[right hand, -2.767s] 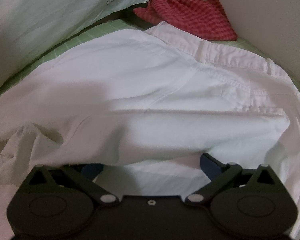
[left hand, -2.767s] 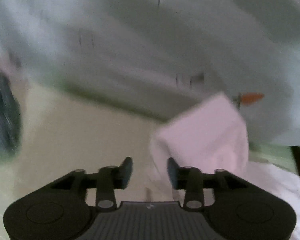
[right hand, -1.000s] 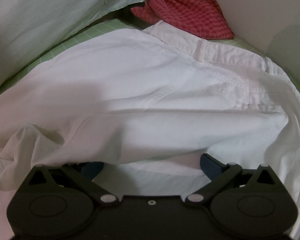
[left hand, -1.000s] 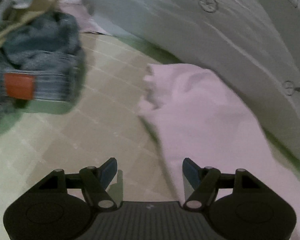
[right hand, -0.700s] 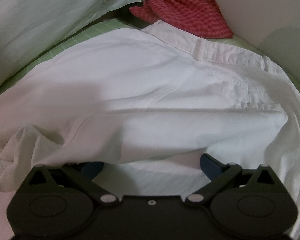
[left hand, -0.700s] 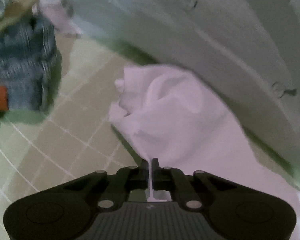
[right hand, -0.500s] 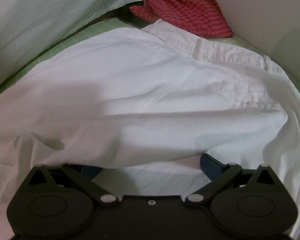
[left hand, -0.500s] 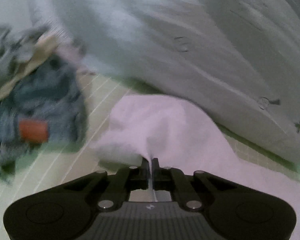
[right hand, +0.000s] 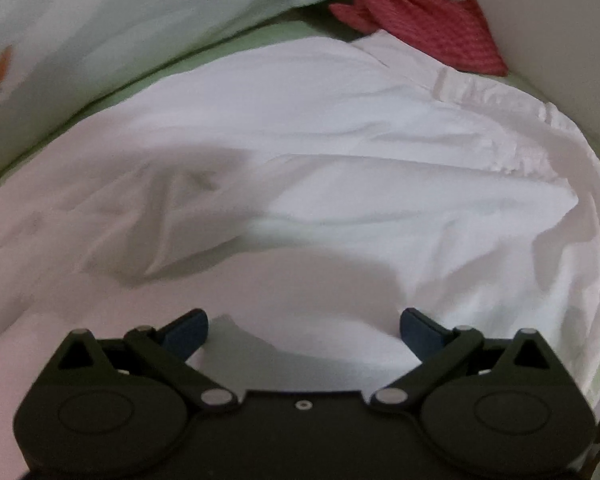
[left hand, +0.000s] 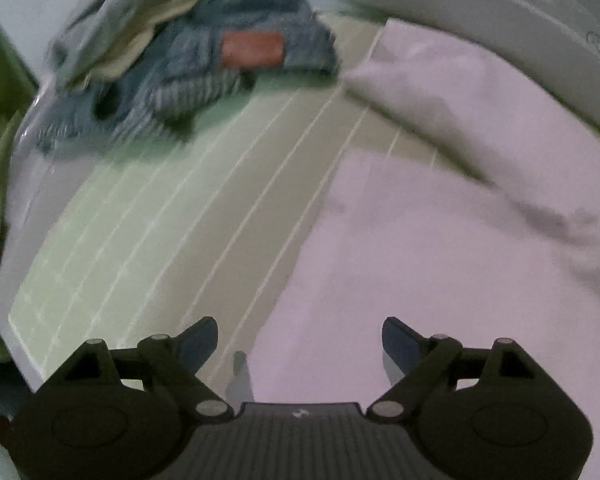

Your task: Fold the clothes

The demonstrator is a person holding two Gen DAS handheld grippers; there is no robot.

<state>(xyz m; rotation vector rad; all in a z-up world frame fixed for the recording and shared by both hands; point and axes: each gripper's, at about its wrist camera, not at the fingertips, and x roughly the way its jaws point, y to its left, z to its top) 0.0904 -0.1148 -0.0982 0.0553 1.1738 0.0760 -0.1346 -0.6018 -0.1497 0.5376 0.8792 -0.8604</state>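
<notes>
Over the green gridded mat (left hand: 148,216), the left gripper (left hand: 296,338) has just sprung its fingers wide, gripping nothing above the edge of the white trousers (right hand: 340,128). Beside it, the right gripper (right hand: 304,330) hangs spread over the same cloth. Farther off lie blue jeans (left hand: 204,60) and a red checked cloth (right hand: 428,28).

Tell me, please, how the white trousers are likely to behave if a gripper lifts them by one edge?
The white trousers lie rumpled in soft folds, so they would probably sag and drape. The thicker waistband may hang a little heavier. Pushed along the green mat, they would likely bunch.
</notes>
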